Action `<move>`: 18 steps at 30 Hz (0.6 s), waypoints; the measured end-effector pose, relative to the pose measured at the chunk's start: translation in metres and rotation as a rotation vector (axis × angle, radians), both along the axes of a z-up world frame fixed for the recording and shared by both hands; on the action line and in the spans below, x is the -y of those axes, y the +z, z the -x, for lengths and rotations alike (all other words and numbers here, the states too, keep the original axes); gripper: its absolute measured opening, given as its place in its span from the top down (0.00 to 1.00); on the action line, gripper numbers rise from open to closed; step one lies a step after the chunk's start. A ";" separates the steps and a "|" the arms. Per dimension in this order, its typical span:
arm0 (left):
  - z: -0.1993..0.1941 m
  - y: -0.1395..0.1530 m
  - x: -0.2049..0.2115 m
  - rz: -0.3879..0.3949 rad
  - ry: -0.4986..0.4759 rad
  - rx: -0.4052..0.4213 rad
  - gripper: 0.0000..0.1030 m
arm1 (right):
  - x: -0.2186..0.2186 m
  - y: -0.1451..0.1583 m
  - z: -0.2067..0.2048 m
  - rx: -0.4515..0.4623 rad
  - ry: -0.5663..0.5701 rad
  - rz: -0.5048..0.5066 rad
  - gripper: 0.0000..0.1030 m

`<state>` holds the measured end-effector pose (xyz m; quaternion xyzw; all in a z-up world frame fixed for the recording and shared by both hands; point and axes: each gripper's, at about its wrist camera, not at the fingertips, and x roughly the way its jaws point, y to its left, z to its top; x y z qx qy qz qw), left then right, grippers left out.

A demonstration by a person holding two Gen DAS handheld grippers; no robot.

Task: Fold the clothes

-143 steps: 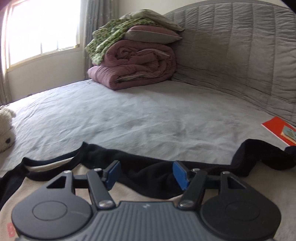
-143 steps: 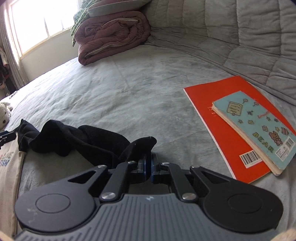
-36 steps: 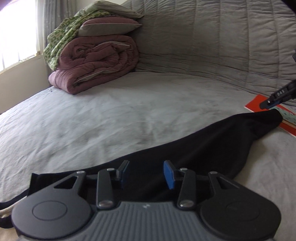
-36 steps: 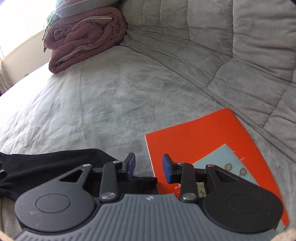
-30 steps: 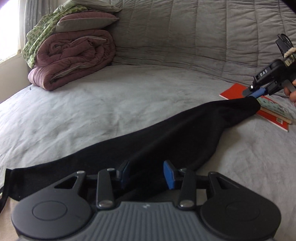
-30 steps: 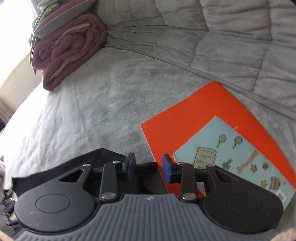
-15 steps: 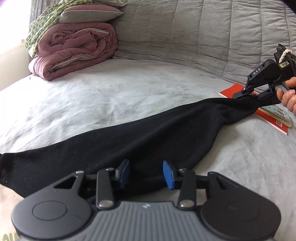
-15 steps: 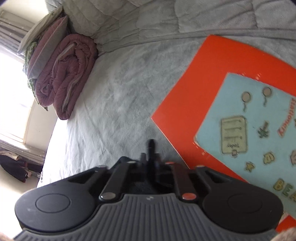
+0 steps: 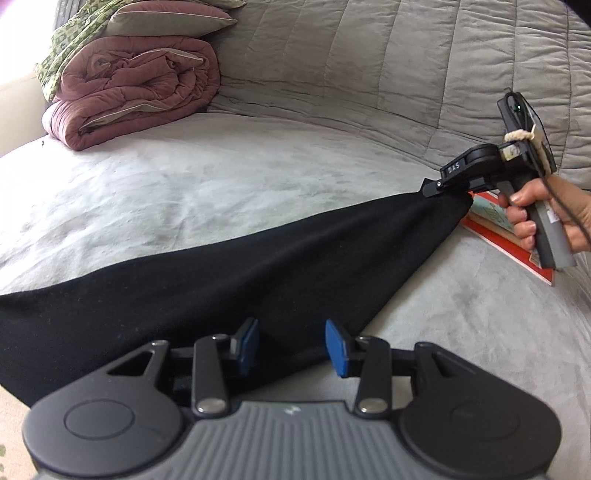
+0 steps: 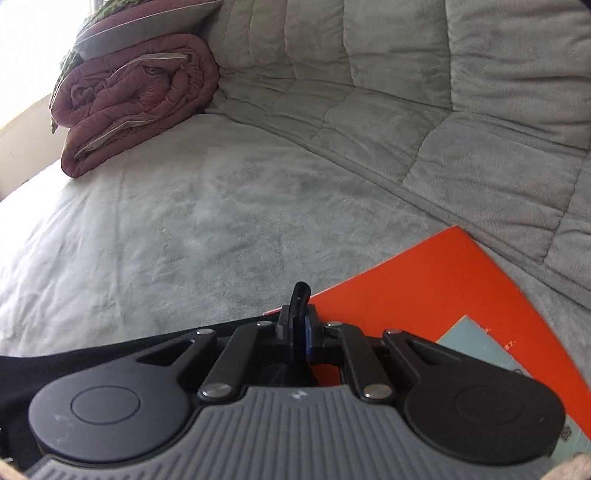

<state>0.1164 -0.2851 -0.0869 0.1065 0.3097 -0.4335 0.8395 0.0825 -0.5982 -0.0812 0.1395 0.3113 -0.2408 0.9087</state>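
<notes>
right gripper point(image 10: 295, 332) clamped on black garment point(image 9: 229, 273) tip beside red book point(image 10: 436, 280); left gripper point(image 9: 291, 343) jaws apart over garment on bed point(image 9: 184, 192).

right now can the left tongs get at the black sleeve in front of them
Probably yes. The left tongs stand open right over the black sleeve, nothing between them. The right tongs pinch its far end, beside the orange book.

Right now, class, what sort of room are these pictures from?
Most likely a bedroom: a wide grey bed with a quilted headboard, and rolled maroon bedding stacked under a pillow.
</notes>
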 end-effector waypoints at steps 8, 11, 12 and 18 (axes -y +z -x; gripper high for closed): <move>0.015 0.004 0.001 0.016 -0.070 -0.012 0.59 | 0.018 0.024 0.040 0.086 -0.079 -0.030 0.65; 0.015 0.005 -0.007 0.068 -0.026 -0.034 0.59 | 0.019 0.027 0.059 0.092 -0.077 -0.105 0.65; 0.016 0.006 -0.011 0.085 -0.011 -0.043 0.59 | 0.018 0.026 0.064 0.087 -0.067 -0.123 0.65; 0.032 0.017 -0.049 0.151 0.056 -0.051 0.59 | -0.017 0.014 0.069 0.015 -0.011 -0.012 0.65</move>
